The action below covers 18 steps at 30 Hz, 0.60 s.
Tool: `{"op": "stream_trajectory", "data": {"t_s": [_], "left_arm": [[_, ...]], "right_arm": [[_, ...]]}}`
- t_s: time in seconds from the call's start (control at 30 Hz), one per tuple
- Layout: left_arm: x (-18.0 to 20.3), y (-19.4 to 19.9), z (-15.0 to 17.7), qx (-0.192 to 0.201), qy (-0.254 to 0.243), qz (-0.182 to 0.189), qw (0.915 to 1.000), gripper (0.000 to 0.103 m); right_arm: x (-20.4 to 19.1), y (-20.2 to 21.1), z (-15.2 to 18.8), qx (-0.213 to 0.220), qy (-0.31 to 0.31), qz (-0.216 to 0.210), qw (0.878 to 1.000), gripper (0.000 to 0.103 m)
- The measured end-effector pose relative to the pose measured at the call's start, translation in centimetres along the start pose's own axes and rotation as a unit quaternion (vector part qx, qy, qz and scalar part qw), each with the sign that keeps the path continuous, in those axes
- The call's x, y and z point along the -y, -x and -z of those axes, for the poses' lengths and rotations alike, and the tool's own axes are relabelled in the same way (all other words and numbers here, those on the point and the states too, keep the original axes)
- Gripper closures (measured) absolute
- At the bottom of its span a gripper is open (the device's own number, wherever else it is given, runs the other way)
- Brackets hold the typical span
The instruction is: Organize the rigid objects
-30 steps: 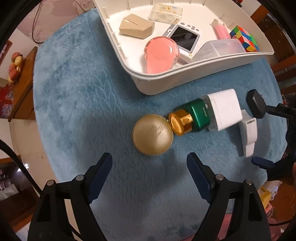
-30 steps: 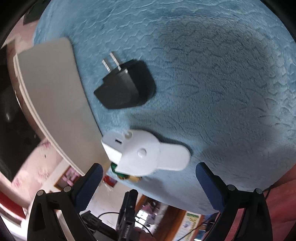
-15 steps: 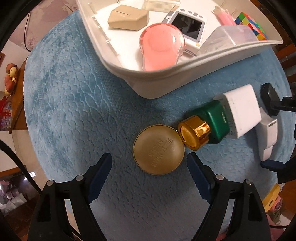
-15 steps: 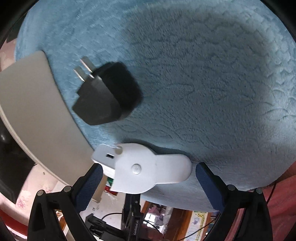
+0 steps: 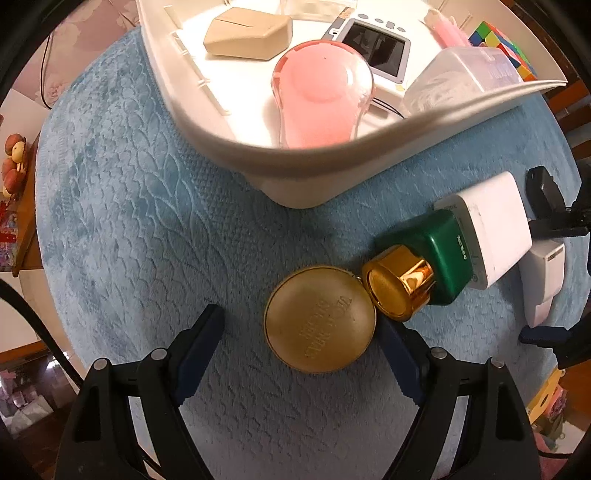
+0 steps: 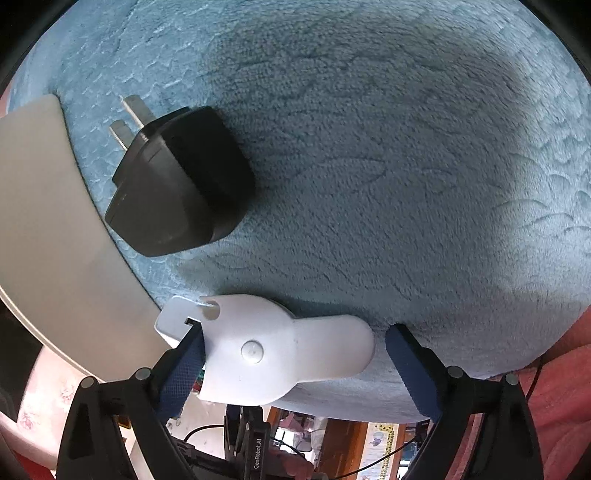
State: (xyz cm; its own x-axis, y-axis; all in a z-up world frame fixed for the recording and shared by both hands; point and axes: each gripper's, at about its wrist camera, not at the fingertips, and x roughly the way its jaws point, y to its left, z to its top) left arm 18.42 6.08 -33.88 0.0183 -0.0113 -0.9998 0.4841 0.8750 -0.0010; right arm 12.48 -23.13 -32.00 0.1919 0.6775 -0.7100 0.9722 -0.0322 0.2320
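A round gold compact (image 5: 320, 318) lies flat on a blue plush cloth (image 5: 147, 221), lid up, with embossed lettering. It sits between the blue pads of the left gripper (image 5: 301, 338), which points straight down over it with jaws wide; the right-hand pad is at the compact's edge, the other stands clear, so nothing is gripped. Touching the compact's right side is the gold cap of a green bottle (image 5: 424, 258) lying on its side, and against that a white box (image 5: 487, 229).

Beyond them a white handled device (image 6: 273, 347) lies on the cloth near its edge. The right gripper (image 6: 291, 363), angled downward, straddles it. Its jaws have just been closing a little but remain wide: one pad is against the device's broad end, the other just off its narrow tip. A black plug adapter (image 6: 177, 184) lies nearby, prongs pointing away.

A white tray (image 5: 295, 177) rests on the cloth behind the compact, holding a pink transparent item (image 5: 321, 99), a beige wedge (image 5: 247, 35), a small screen gadget (image 5: 376, 46), a clear box (image 5: 458, 81) and a colour cube (image 5: 506, 48).

Around the cloth, wooden furniture and room clutter show dimly.
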Motion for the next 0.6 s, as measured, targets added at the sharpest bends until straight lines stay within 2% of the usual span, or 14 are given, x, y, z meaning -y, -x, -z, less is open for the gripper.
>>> {"op": "stream_trajectory", "data": {"t_s": [0.27, 0.33, 0.43, 0.5, 0.57, 0.6], "left_arm": [[-0.2, 0.4, -0.7, 0.016, -0.008, 0.005, 0.9998, 0.019], [-0.8, 0.7, 0.0, 0.02, -0.008, 0.005, 0.9998, 0.02], [-1.0, 0.8, 0.7, 0.028, -0.007, 0.006, 0.9996, 0.026], [-0.7, 1.1, 0.9, 0.033, -0.01, 0.007, 0.9994, 0.038], [-0.5, 1.5, 1.2, 0.036, -0.014, 0.006, 0.9992, 0.044], [-0.6, 1.6, 1.3, 0.035, -0.014, 0.004, 0.9993, 0.044]], "right_arm": [[0.5, 0.0, 0.6, 0.003, -0.009, 0.0, 1.0, 0.009], [0.5, 0.1, 0.1, 0.007, -0.004, 0.005, 1.0, 0.013], [0.6, 0.2, 0.9, 0.016, 0.009, 0.015, 1.0, 0.021], [0.7, 0.4, 1.5, 0.021, 0.016, 0.008, 1.0, 0.021], [0.8, 0.5, 1.9, 0.027, 0.021, 0.002, 0.999, 0.022], [0.9, 0.5, 2.0, 0.029, 0.024, 0.001, 0.999, 0.022]]}}
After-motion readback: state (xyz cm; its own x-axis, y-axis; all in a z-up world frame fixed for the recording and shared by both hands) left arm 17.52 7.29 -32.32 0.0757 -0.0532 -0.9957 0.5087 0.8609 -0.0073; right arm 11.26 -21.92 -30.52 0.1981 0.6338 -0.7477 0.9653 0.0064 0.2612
